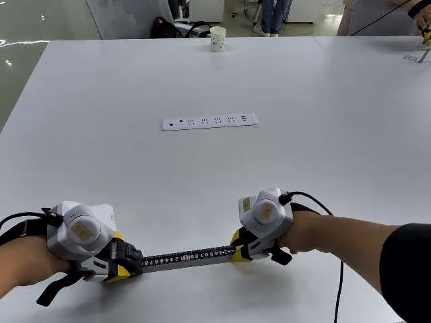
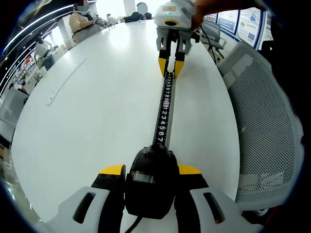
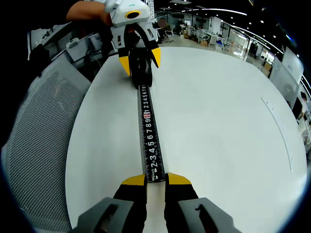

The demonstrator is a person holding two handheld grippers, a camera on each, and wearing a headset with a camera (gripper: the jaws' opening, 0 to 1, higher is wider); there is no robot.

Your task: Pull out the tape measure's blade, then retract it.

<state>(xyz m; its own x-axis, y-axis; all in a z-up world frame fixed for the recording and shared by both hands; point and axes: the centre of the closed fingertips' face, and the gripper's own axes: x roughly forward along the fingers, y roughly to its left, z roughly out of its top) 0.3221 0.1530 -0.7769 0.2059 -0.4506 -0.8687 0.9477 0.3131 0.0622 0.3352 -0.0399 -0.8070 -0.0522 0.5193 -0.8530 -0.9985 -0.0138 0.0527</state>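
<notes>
Left gripper (image 2: 150,171) clamps tape-measure case (image 2: 149,187); blade (image 2: 163,114) runs from case to right gripper (image 3: 155,180), closed on its tip; hook hidden.

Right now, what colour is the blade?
Black blade, white numerals, one red mark; clearest in the right gripper view.

Near the front edge of the table (image 1: 316,114), the left gripper (image 1: 123,258) sits at the left, clasping the tape case (image 2: 149,187). The right gripper (image 1: 237,247) sits to its right, pinching the end of the blade (image 1: 188,257), which runs between them. A power strip (image 1: 209,122) lies farther off at mid-table, and a cup (image 1: 217,38) stands behind it at the far edge.
</notes>
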